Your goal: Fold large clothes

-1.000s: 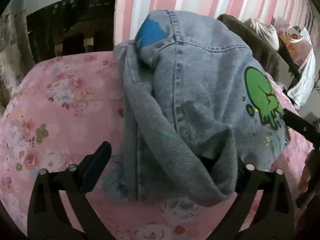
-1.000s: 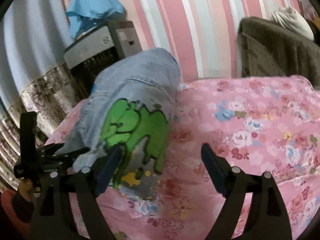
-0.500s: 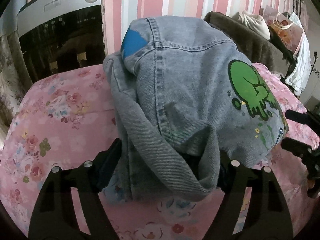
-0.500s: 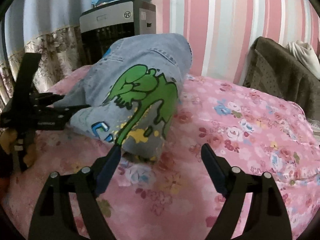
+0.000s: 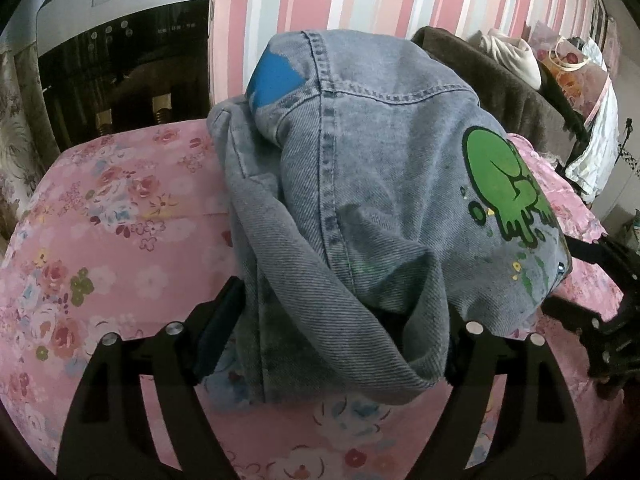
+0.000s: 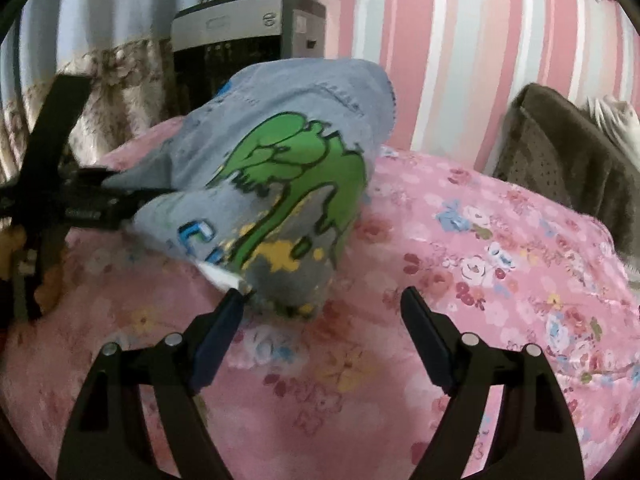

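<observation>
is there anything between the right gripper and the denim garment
Nothing visible. The right gripper is open just short of the denim garment, with only bare floral bedspread between its fingers. Its left fingertip is already at the garment's near edge.

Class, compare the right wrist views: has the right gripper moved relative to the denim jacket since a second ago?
Yes. The right gripper has come closer to the denim jacket; its left fingertip now meets the jacket's hem on the pink floral bedspread.
</observation>
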`<state>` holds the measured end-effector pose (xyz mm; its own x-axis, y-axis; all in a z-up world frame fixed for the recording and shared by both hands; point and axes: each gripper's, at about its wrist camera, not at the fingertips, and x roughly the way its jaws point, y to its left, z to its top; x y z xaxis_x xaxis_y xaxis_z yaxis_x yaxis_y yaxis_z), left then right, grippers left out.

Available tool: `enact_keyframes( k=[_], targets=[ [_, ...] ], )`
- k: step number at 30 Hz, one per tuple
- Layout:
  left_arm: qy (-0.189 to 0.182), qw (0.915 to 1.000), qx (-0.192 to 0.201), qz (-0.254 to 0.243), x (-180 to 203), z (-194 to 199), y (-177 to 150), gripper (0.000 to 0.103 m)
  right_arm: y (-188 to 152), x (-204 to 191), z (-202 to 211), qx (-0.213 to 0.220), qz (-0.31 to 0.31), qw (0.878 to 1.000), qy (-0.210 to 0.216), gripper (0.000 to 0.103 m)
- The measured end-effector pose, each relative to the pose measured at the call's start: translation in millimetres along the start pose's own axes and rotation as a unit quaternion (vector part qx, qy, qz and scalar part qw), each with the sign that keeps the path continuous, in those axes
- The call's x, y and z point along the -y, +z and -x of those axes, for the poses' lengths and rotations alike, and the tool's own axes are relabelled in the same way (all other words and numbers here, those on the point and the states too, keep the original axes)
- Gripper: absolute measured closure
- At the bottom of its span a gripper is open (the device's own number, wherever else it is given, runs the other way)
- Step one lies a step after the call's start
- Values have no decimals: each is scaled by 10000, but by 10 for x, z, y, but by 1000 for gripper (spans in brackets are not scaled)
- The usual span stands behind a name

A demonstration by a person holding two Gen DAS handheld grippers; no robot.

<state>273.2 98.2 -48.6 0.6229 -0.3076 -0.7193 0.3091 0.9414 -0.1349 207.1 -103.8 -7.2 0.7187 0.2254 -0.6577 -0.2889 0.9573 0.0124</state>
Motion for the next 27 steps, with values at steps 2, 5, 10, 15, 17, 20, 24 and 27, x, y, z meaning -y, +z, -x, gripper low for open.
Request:
enact_keyframes(
  k=[2,5,10,15,17,20,24,27],
  targets=[
    [39,10000,15,-26,4,2,-1,20,50,-9,20,158,29,9999,-35,22],
    [128,9999,49,-78,30,13,-3,20,87,-58,4,238,198,9994,-150,22],
    [151,9999,35,16,21,10,1,17,149,-2,-81,141,-68,9998,91,22],
    [252,9995,86,-151,12,26,22,14,99,85,203,263,-197,9992,248,22],
    [373,9989,114,-266,46,30,27,13,132,181,326,385,-366,9982,262,22],
    [506,9983,122,-252,84,47,19,12,294,279,323,467,-551,9971,247,21],
    [587,9981,117,-139,65,92,-8,12,425,207,49,307,-539,9972,429,21],
    [519,9986,89,-20,0,91,-30,12,428,180,-130,224,-698,9952,648,21]
  ],
)
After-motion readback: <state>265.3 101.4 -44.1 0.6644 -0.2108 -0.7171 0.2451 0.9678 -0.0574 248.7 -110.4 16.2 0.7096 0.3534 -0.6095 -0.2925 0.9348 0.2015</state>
